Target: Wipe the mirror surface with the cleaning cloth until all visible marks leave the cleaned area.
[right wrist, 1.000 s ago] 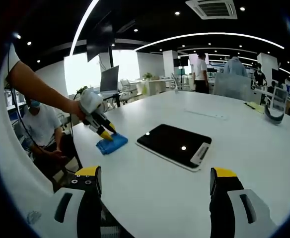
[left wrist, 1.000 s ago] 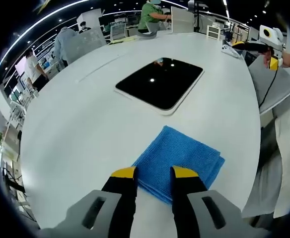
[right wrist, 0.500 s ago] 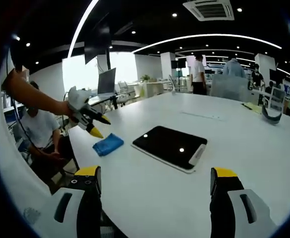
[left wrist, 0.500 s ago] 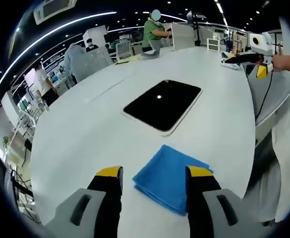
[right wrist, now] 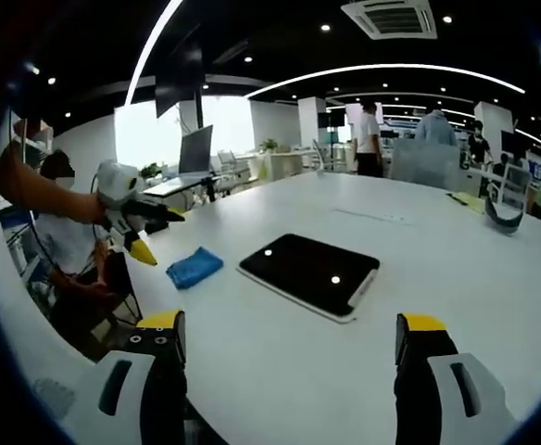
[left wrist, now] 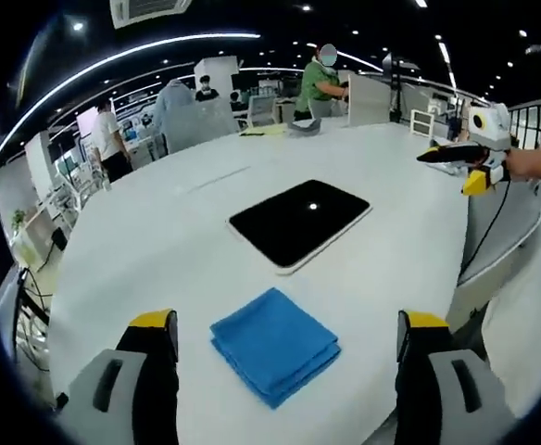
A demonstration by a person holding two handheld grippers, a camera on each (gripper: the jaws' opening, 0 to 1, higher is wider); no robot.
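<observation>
A folded blue cleaning cloth (left wrist: 273, 344) lies flat on the white table (left wrist: 150, 241), just ahead of my open left gripper (left wrist: 289, 331), whose jaws hang above and apart from it. Beyond the cloth lies the dark mirror (left wrist: 299, 221) in its white frame. In the right gripper view the mirror (right wrist: 308, 273) is at centre, the cloth (right wrist: 187, 267) to its left, and the left gripper (right wrist: 139, 232) hovers open above the table's left edge. My right gripper (right wrist: 291, 335) is open and holds nothing; in the left gripper view the right gripper (left wrist: 470, 167) appears at far right.
The round white table (right wrist: 456, 269) has a dark object (right wrist: 504, 215) at its far edge. Several people stand and sit at desks behind. A seated person (right wrist: 62, 246) is close to the table's left edge.
My left gripper has let go of the cloth, opened wide and drawn back up and away from it. The cloth stays flat on the table. The right gripper hardly moved.
</observation>
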